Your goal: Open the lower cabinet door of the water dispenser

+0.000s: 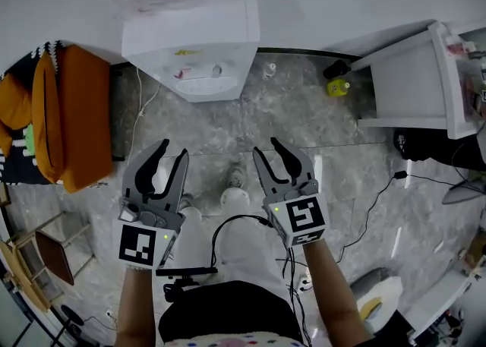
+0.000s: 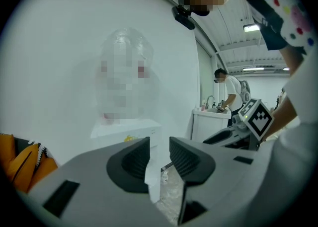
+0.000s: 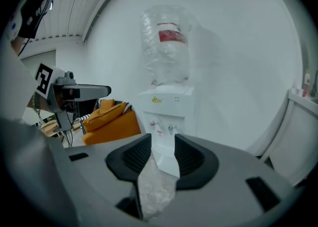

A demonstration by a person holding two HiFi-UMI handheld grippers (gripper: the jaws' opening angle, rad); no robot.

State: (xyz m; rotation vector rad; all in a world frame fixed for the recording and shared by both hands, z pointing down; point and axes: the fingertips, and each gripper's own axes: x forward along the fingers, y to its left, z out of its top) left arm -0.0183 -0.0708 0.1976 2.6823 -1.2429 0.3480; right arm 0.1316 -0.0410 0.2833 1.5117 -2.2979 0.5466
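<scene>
The white water dispenser [image 1: 194,57] stands against the wall ahead, a clear bottle [image 3: 166,42] on top and two taps [image 3: 164,129] on its front. Its lower cabinet front shows in the right gripper view as a white panel [image 3: 168,167] seen through the jaw gap; the door looks closed. My left gripper [image 1: 173,149] and right gripper [image 1: 267,146] hang side by side over the marble floor, well short of the dispenser. Both are open with nothing between the pads. In the left gripper view [image 2: 159,156] the dispenser [image 2: 130,134] lies just beyond the jaws.
An orange padded seat [image 1: 72,121] stands left of the dispenser. A white sink cabinet [image 1: 414,80] is at the right, with a yellow-green bottle [image 1: 339,87] on the floor beside it. Black cables [image 1: 372,209] trail across the floor. Another person [image 2: 229,97] stands at the sink.
</scene>
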